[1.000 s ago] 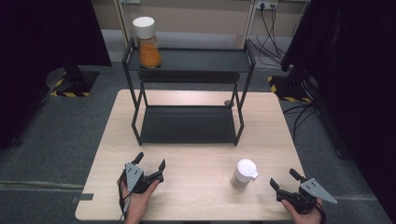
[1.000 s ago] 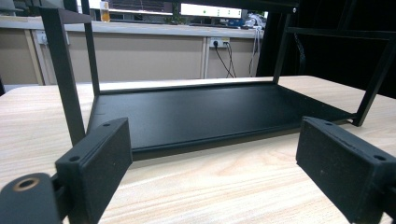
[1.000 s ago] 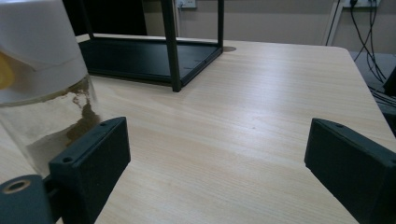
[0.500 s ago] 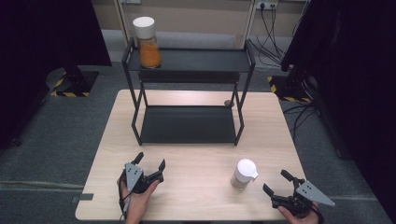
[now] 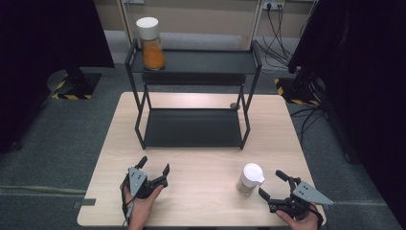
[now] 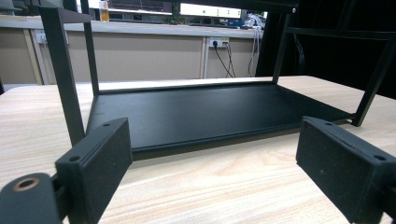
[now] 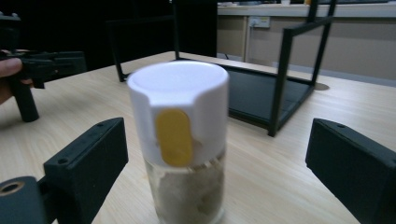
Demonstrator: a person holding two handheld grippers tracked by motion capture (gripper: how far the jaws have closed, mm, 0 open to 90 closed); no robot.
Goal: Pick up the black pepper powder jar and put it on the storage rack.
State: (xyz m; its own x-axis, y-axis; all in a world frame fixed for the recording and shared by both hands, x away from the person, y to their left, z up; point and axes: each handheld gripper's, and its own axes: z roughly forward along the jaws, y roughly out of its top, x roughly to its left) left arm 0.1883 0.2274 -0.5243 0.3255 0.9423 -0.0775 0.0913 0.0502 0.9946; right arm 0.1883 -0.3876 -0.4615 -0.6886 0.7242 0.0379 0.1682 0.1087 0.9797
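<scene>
Jar (image 7: pixel 180 140) stands upright just ahead of the right gripper (image 5: pixel 274 186), between its wide-open jaws, not touching. Bare table (image 5: pixel 201 191) lies around it. Left gripper (image 5: pixel 154 168) gapes, holding nothing.

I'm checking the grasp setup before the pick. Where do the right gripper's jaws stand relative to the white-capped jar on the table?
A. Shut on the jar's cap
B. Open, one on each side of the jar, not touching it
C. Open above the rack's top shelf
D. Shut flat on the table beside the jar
B: in the right gripper view, the right gripper has its jaws wide apart, clear of the white-capped jar between them.
</scene>
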